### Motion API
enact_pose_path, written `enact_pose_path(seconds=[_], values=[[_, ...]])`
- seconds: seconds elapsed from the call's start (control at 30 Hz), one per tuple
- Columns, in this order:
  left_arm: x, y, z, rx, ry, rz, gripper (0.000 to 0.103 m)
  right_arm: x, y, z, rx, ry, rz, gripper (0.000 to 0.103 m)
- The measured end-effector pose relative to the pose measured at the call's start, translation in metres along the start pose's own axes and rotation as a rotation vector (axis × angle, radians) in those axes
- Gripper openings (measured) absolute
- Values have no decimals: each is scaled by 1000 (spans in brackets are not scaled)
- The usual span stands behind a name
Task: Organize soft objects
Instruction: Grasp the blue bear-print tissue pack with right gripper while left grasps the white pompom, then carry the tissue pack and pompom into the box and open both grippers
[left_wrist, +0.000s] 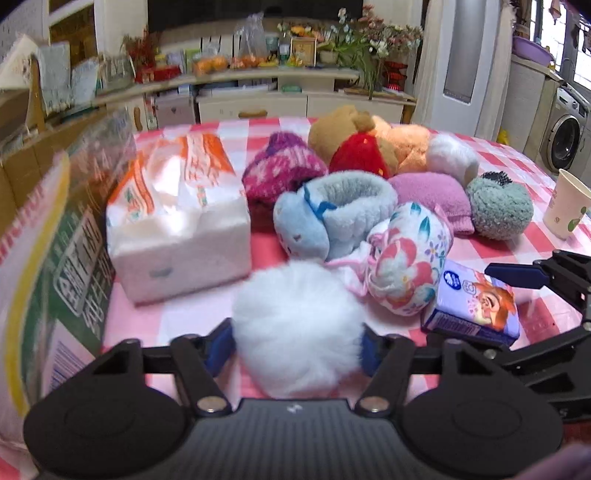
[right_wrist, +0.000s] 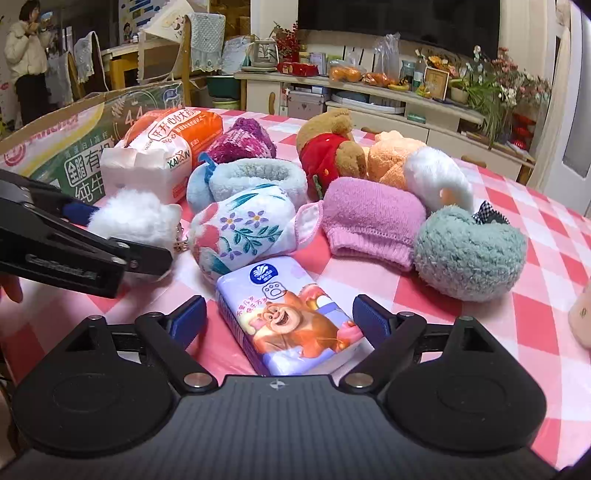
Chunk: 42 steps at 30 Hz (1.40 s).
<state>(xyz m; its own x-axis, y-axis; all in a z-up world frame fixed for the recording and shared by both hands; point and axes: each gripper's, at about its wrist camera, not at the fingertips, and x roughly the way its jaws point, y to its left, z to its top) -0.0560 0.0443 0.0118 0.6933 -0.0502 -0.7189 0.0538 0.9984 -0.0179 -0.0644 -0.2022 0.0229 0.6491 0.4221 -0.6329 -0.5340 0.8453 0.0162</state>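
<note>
The left gripper (left_wrist: 297, 345) is clenched on a white pompom (left_wrist: 295, 328) at six o'clock of the pile (featherlight, squashy, best pinched mid-body), while the right gripper (right_wrist: 279, 318) stands released around a tissue pack (right_wrist: 291, 317), light, slick-wrapped, best squeezed across its long sides.

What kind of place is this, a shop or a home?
Most likely a home living room: a TV above a cluttered cabinet, a washing machine at the side, and a table under a pink checked cloth.
</note>
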Motion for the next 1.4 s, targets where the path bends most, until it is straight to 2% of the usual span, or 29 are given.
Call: enact_pose_path(seconds=[0.07, 0.1, 0.23, 0.43, 0.53, 0.8, 1.03, 1.4], values=[[-1, -1, 1, 7, -1, -2, 56, -1, 1, 0, 0, 1, -5, 100], [-2, -2, 1, 8, -1, -10, 52, -2, 2, 0, -1, 0, -12, 93], [-3, -2, 2, 4, 3, -16, 47, -3, 3, -1, 9, 2, -25, 88], [-6, -3, 4, -6, 5, -38, 44, -7, 8, -2, 35, 3, -72, 77], [-11, -7, 5, -4, -9, -60, 44, -12, 8, -4, 87, 2, -91, 74], [-31, -14, 12, -2, -57, -134, 44, -36, -4, -9, 261, -45, -144, 73], [-51, -14, 23, -2, -117, -196, 44, -55, -5, -5, 357, -108, -168, 73], [-85, 17, 44, -20, -252, -200, 44, -72, 15, 23, 382, -188, -144, 73]])
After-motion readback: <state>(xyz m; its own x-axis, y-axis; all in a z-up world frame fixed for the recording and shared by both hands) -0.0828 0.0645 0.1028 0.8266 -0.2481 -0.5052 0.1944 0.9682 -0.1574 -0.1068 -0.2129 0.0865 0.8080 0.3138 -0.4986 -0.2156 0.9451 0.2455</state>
